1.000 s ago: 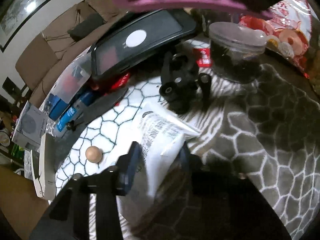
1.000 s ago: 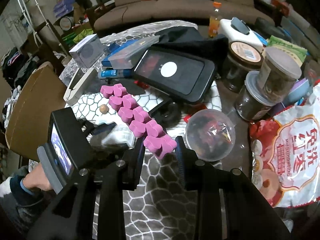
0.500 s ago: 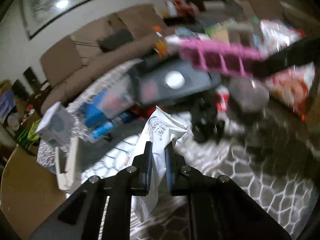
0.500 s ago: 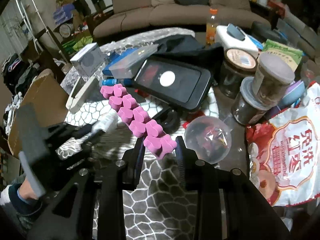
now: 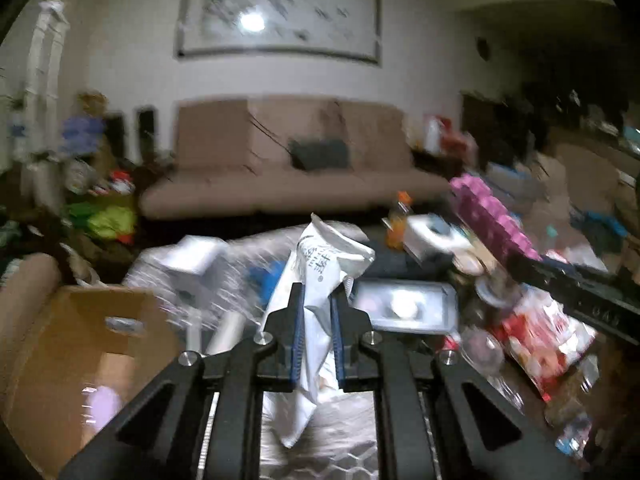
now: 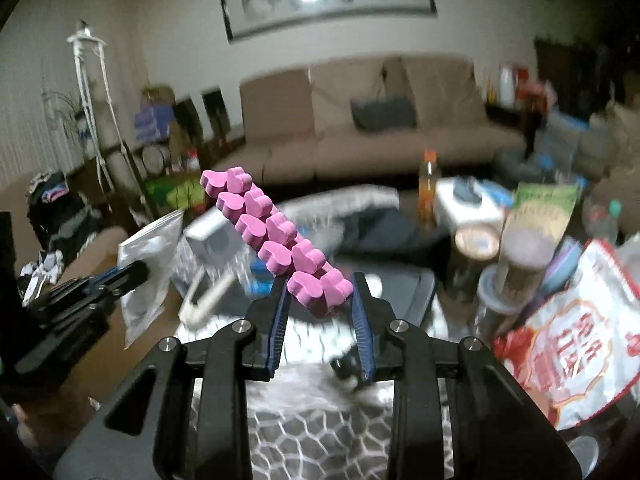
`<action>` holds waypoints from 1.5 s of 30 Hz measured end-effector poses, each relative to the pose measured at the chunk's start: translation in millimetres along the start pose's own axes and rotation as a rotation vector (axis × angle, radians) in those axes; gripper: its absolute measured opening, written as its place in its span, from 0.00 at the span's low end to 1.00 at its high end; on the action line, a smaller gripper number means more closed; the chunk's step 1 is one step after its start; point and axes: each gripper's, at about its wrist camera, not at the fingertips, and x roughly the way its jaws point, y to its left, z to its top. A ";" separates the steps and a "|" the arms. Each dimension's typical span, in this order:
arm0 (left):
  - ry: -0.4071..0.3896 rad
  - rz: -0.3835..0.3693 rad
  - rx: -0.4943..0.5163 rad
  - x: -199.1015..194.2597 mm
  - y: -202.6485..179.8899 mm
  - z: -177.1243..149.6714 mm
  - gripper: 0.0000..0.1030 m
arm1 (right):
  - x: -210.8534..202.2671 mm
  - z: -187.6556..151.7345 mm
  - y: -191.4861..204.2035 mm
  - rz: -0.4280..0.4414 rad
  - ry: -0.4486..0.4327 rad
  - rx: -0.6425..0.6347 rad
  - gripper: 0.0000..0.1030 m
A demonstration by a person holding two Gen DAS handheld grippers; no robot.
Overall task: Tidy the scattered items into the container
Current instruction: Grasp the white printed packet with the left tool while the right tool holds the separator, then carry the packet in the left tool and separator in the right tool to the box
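Pink and moulded in rows of small hearts, the tray [image 6: 276, 236] is sitting between the fingers of the right gripper [image 6: 320, 312], which are pinching its near end. Its long axis is running away from the fingers, up and to the left, so the far end is pointing toward the sofa [image 6: 360, 136]. It is hanging in the air, clear of the table [image 6: 320, 420] below the fingers.

White, with dark print, the pouch [image 5: 320, 280] is being pinched by the left gripper [image 5: 316, 340], whose blue pads are pressed on its middle. The pouch is standing nearly upright: its crumpled top is rising beyond the fingertips and leaning a little right, and its narrow bottom is hanging below them, above the table.

Left of the left fingers and lower, a cardboard box [image 5: 80, 340] is standing open, with free room above its edge. Right of both grippers the table is crowded: jars [image 6: 520, 260], a red and white snack bag [image 6: 580, 344] and a black tray [image 5: 404, 304] just beyond the pouch. The cloth on the table is carrying a grey honeycomb pattern. Beyond the fingers, a framed picture [image 5: 280, 20] is hanging on the wall above the sofa. Much of the background is blurred.
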 end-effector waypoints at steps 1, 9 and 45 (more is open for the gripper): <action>-0.023 0.016 0.001 -8.0 3.5 1.9 0.12 | -6.6 0.6 7.2 -0.012 -0.029 -0.015 0.27; 0.001 0.081 -0.107 -20.7 41.9 9.2 0.12 | -23.1 6.3 50.3 -0.013 -0.129 -0.108 0.27; 0.133 0.373 -0.211 -80.9 169.9 -23.7 0.12 | 38.6 -9.4 201.6 0.320 -0.006 -0.176 0.27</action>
